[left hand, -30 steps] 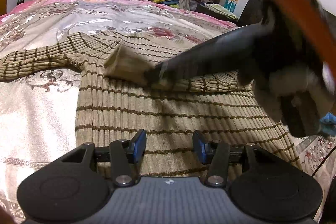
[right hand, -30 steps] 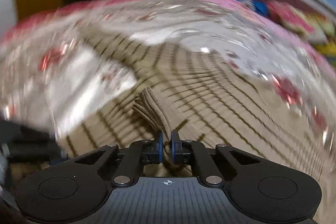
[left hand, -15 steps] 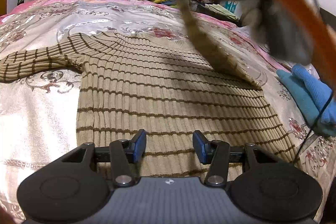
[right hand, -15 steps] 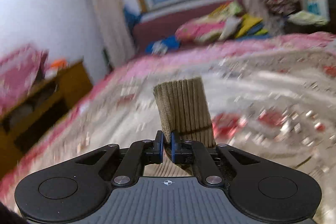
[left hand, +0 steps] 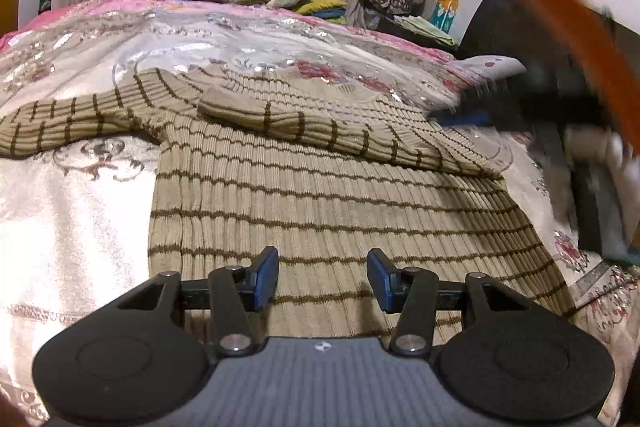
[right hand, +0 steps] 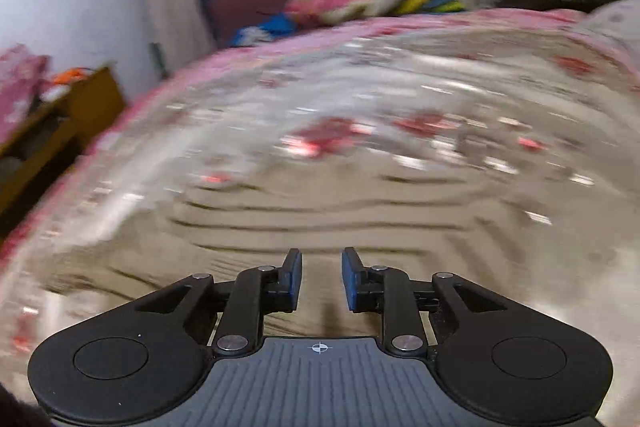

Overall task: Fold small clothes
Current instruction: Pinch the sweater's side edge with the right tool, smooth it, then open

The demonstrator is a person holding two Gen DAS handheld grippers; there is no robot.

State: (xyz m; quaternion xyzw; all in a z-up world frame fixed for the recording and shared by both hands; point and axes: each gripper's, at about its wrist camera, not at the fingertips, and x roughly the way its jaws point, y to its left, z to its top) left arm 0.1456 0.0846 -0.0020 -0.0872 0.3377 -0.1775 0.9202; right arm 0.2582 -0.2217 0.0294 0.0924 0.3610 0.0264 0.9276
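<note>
Right sleeve (left hand: 332, 131) is down: a second ago my right fingers pinched its cuff, now it lies folded across the chest of the striped knit sweater (left hand: 320, 211), cuff end near the left shoulder. My right gripper (right hand: 320, 279) is empty, fingers narrow and opening, nothing between them; its view is blurred, over the sweater's striped knit. In the left view it shows as a dark blur at the right edge, off the sleeve.

Left gripper (left hand: 322, 279) hovers over the hem, fingers about half apart, holding nothing.

Sweater lies flat on the floral bedspread (left hand: 72, 211). Left sleeve (left hand: 76, 123) is still stretched out to the side, so I judge that fold comes next, then the body.
</note>
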